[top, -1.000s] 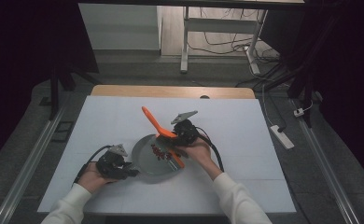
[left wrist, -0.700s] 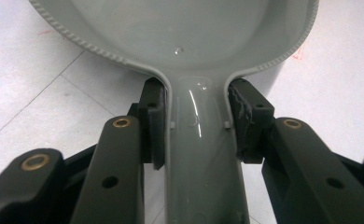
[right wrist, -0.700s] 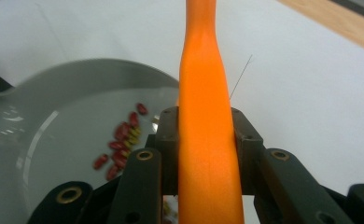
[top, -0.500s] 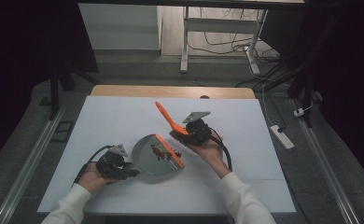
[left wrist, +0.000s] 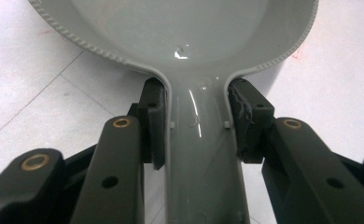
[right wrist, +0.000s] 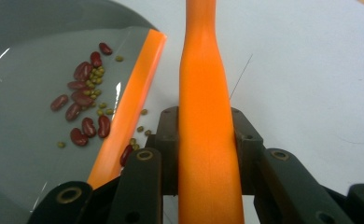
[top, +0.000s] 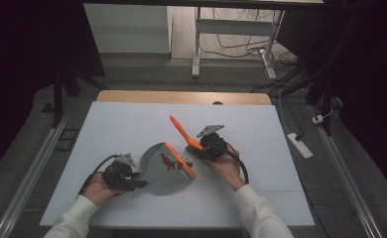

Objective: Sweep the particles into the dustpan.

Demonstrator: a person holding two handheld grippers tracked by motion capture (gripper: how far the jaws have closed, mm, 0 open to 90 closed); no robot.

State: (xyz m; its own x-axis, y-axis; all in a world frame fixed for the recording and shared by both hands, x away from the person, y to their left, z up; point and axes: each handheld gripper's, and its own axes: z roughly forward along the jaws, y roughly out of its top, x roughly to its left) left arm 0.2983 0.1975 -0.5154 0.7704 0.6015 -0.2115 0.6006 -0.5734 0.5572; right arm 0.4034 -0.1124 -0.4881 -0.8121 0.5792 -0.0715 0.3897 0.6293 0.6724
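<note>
L tool (top: 141, 181) gripping grey dustpan (top: 164, 168), R tool (top: 200, 147) holding orange brush handle (top: 183, 131), white table (top: 132, 124)

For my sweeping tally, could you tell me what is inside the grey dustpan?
Red beans and small green ones lie inside the dustpan; a few sit outside its orange lip.

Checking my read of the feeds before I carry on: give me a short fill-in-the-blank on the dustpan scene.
1. The left gripper is shut on the grey dustpan's ____.
2. The right gripper is shut on a brush handle coloured ____.
3. The beans lie ____ the dustpan.
4. The dustpan's front lip is ____.

Missing words: handle; orange; inside; orange
</note>
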